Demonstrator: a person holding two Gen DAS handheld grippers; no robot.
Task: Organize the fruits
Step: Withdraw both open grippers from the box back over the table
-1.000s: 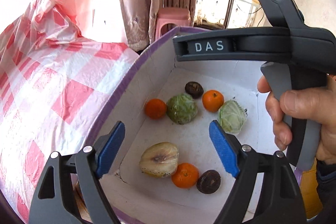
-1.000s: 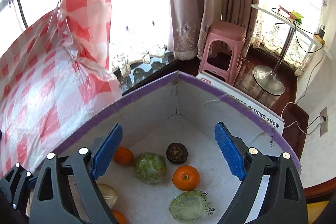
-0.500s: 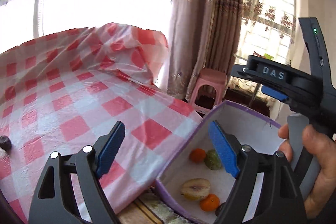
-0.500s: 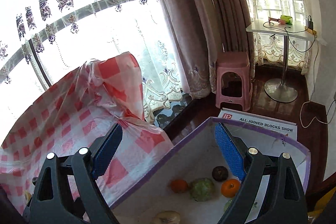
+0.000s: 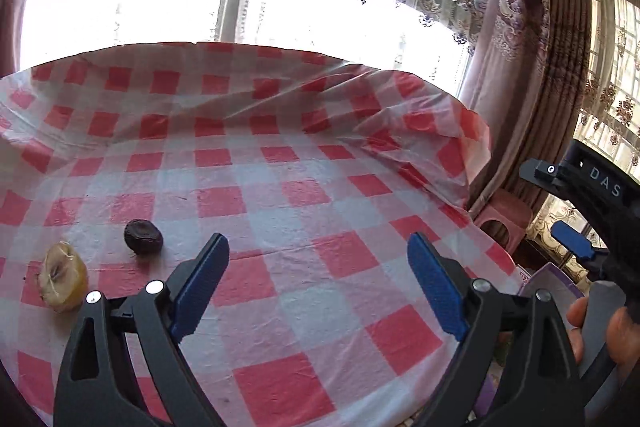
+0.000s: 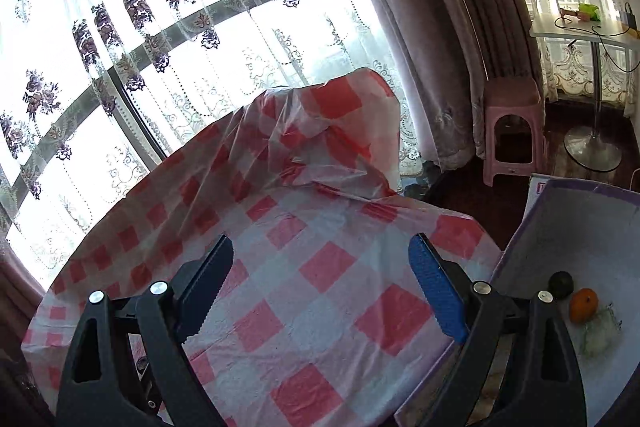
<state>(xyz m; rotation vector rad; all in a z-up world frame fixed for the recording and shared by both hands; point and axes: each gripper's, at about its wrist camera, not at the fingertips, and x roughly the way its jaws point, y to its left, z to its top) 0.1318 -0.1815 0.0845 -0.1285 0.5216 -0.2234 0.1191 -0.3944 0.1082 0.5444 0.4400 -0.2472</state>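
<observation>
In the left wrist view a dark round fruit and a pale yellowish fruit lie on the red-checked tablecloth, left of my open, empty left gripper. My right gripper is open and empty over the cloth; it also shows at the right edge of the left wrist view. The white box with purple rim sits at the right and holds a dark fruit, an orange and a green netted fruit.
The table's far side is draped with bunched cloth against curtained windows. A pink stool and a small white pedestal table stand on the floor beyond the box.
Both grippers have lifted out of the box and swung left over the table. The box has slid to the right edge of both views; the two loose fruits have come into the left view.
</observation>
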